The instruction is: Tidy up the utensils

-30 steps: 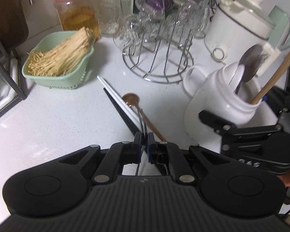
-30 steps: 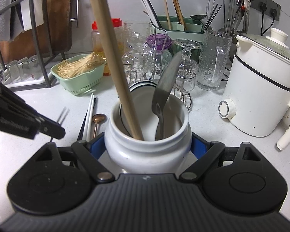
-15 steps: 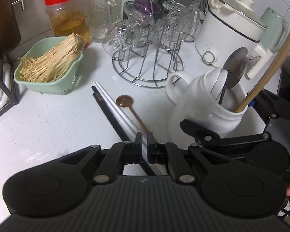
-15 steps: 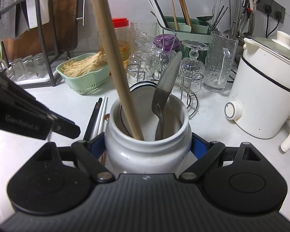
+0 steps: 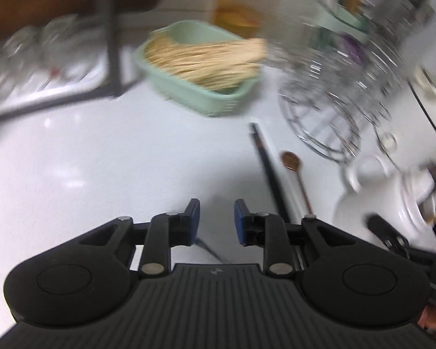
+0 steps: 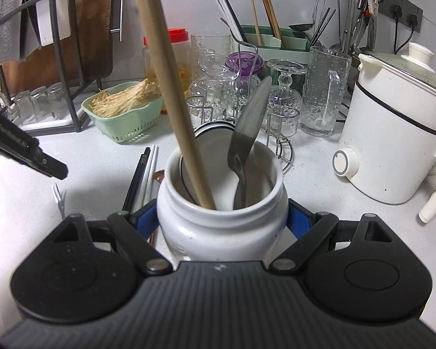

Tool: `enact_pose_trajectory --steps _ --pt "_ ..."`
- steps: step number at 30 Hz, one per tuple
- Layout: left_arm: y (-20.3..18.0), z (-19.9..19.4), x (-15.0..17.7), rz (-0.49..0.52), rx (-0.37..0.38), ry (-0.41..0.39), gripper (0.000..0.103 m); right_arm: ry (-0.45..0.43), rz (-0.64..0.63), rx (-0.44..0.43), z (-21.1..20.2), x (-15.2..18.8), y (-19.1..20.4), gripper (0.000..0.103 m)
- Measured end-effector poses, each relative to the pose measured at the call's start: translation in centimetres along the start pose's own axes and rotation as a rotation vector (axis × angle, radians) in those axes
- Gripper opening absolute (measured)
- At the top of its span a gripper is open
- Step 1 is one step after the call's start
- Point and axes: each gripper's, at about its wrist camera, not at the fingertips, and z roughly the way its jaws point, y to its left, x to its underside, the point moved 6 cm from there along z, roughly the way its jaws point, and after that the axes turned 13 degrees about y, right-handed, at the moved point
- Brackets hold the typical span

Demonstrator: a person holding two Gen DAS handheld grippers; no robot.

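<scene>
Standing between the blue pads of the right gripper [image 6: 222, 218], the white ceramic jar [image 6: 221, 218] is clamped at both flanks, its mouth opening just ahead of the gripper's body. Inside it lean a thick wooden handle [image 6: 171, 87], tilted toward the gripper's left and rising out of the top of the view, and a metal spoon [image 6: 248, 133] with its bowl upward, on the right side of the mouth. A dark-rimmed white piece rests against the jar's far inner wall; what it is cannot be told.

On the white counter [image 6: 311, 174], just left of the jar, lie black and white chopsticks [image 6: 144, 174] side by side, with a small copper spoon [image 6: 159, 176] between them and the jar. Further left a small fork [image 6: 59, 199] lies on the counter, below the tip of the left gripper [image 5: 216, 221].

The left gripper's jaws are opening, and only bare counter shows between its pads; nothing is held. Its view is blurred. Ahead of it and to its right lie the same chopsticks and copper spoon, with the jar at the far right.

Beyond the jar, from the right gripper's view, stand a green basket [image 6: 125, 122] of pale strands ahead-left, a wire rack of upturned glasses [image 6: 247, 96] straight ahead, a red-lidded jar [image 6: 178, 58] behind, and a white cooker [image 6: 392, 145] to the right.
</scene>
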Motion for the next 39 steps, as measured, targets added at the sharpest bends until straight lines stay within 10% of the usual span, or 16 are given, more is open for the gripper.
enact_pose_trajectory --steps 19,26,39 --pt "2.0 3.7 -0.5 -0.058 -0.080 0.058 0.031 0.000 0.007 0.007 0.0 0.0 0.0 0.091" --pt "0.7 4.3 -1.1 0.026 -0.171 0.074 0.005 0.001 0.004 0.008 0.0 0.1 0.1 0.091" --pt "-1.7 3.0 -1.2 0.101 -0.201 0.055 0.000 -0.001 0.000 0.005 -0.1 0.1 0.1 0.091"
